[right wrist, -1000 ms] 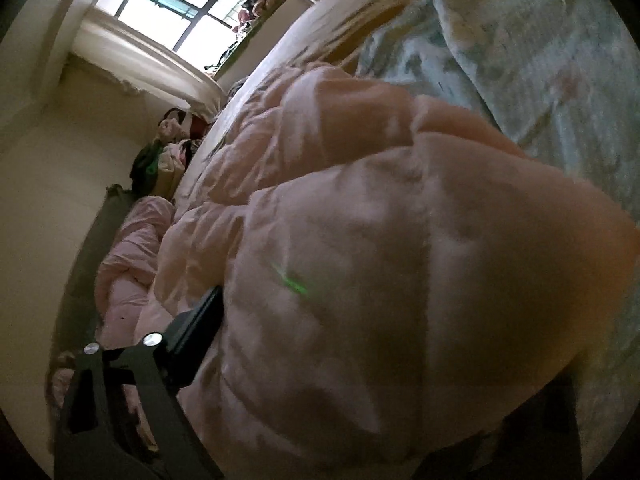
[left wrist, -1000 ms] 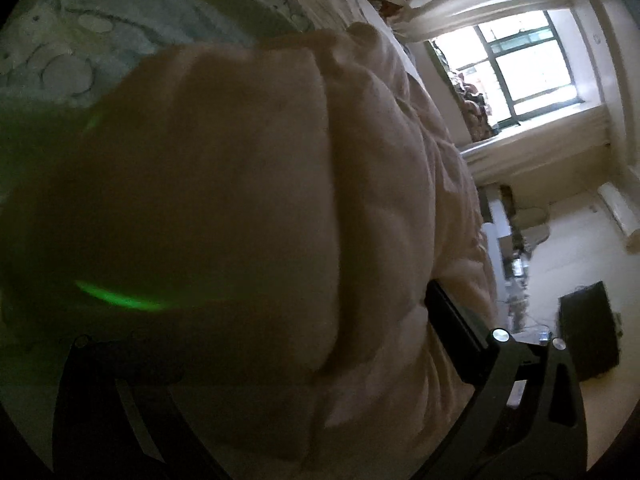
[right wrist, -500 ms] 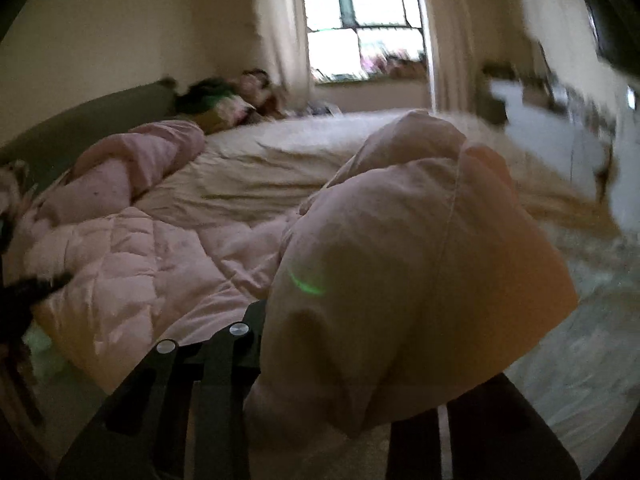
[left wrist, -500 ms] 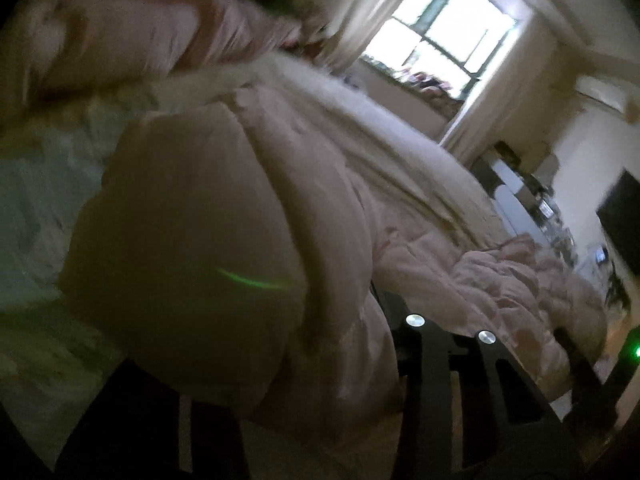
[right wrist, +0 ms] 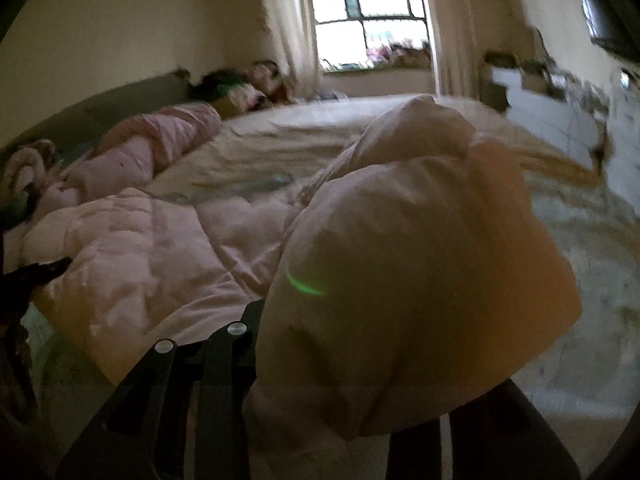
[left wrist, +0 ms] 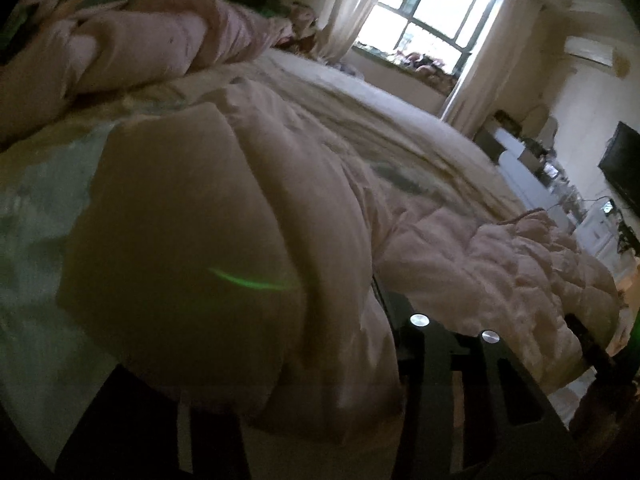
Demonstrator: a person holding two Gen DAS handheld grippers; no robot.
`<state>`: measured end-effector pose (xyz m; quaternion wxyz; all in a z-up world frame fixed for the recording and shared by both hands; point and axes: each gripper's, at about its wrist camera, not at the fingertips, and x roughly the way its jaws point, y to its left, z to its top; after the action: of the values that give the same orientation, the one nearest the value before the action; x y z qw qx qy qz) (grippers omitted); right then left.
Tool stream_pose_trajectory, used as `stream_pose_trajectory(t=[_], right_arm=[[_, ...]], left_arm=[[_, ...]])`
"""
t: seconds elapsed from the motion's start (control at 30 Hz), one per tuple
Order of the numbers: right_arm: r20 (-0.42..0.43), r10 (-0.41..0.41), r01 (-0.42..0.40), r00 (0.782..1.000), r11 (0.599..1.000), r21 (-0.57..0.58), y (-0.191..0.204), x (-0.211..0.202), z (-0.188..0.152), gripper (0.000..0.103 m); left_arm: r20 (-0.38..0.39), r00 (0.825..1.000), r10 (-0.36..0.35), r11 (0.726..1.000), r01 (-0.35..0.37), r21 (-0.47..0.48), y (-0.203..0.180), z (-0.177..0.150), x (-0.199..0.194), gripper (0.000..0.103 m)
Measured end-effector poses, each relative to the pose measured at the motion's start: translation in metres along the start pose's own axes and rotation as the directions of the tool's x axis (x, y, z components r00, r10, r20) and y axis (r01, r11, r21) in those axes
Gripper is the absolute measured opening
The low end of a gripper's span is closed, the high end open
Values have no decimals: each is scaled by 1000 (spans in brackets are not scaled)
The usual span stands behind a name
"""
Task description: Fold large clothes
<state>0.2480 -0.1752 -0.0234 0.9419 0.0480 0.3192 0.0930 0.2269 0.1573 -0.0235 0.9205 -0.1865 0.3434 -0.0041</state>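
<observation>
Pink quilted garment (left wrist: 248, 248) (bunched) in grippers

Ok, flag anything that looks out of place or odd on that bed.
Nothing looks damaged or spilled. The pink quilted garment lies rumpled across the bed, a puffy end bunched in the right tool and another in the left tool. A second pink bundle lies heaped near the headboard, unfolded.

The left tool (left wrist: 304, 392) is clamped on a thick bunched fold of a pale pink quilted coat (left wrist: 208, 248), its jaws having just eased slightly wider. The rest of the coat trails rightward across the bed (left wrist: 360, 112). A bright window (left wrist: 428, 20) stands beyond, a dark television (left wrist: 622, 164) at right.
</observation>
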Motion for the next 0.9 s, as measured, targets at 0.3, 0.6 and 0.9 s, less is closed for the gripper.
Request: stream_pose_trajectory(t=[0.3,0.6,0.9], right_arm=[[-108,41,-7,993,955,297,-27,15,-33,67],[-151,58,15,987,898,441,-67,-39,-54,97],[-56,-30,44,998,963,264,-36,-110,-41,99]], left_arm=[[-49,999,19,999,-20,-33,29,-19,10,53],[-48,997,65,998,-65,-7,35,-34,-21,77],[2,996,87,996,-87,37,34,-44,-69,90]])
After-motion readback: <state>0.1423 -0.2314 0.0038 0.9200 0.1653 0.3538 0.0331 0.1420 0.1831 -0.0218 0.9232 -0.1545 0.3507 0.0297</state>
